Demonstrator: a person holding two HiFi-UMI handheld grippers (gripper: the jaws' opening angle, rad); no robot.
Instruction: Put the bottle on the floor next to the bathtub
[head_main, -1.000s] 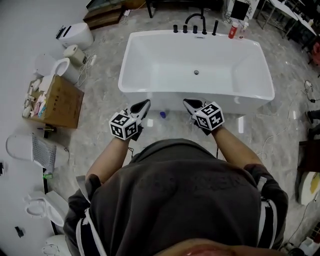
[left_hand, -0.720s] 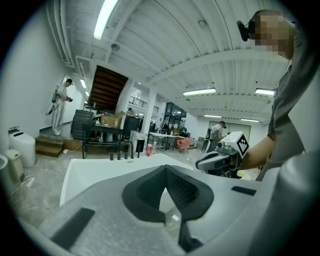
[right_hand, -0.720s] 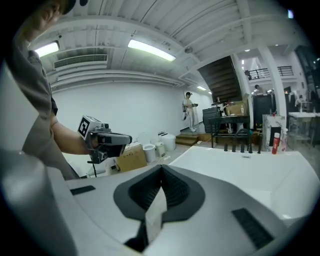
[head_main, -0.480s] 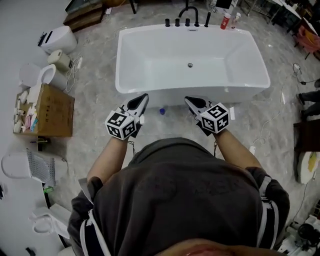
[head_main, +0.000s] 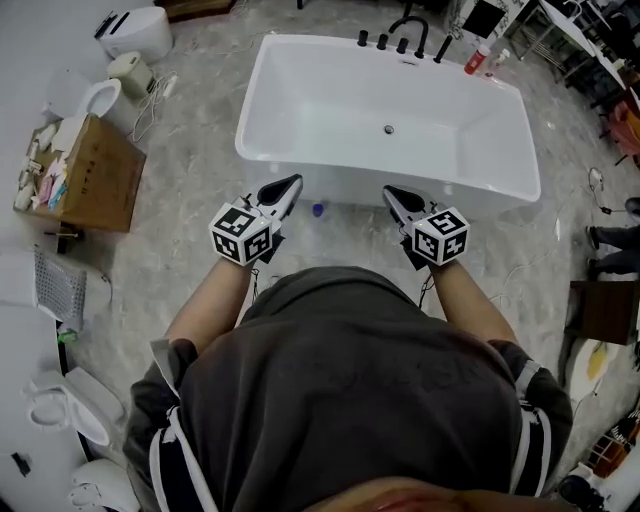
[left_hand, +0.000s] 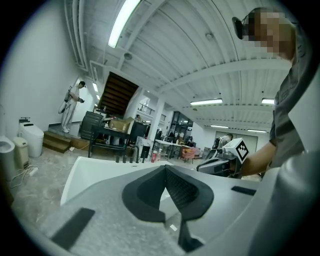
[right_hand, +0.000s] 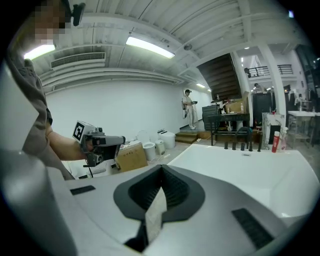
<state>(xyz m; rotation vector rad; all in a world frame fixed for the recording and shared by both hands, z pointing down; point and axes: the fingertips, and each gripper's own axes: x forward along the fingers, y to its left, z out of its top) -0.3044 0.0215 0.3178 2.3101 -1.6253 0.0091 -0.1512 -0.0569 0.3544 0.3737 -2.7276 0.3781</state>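
Note:
The red bottle (head_main: 478, 58) with a white cap stands at the white bathtub's (head_main: 300, 165) far right corner, beside the black taps; it also shows as the red bottle (left_hand: 153, 156) and the red bottle (right_hand: 274, 141) in the gripper views. My left gripper (head_main: 289, 184) and right gripper (head_main: 391, 193) hover side by side before the tub's near wall, far from the bottle. In its own view the left gripper (left_hand: 165, 167) is shut with nothing held. The right gripper (right_hand: 161, 167) also has its tips together and holds nothing.
A small blue object (head_main: 318, 210) lies on the floor between the grippers at the tub's foot. A cardboard box (head_main: 85, 175) and toilets (head_main: 135, 30) stand at the left. A clear bottle (head_main: 494, 62) stands by the red one. Cables (head_main: 600, 190) run at the right.
Both grippers have edged forward toward the tub's near wall and risen slightly. The head view has swung a little. Jaws stay closed.

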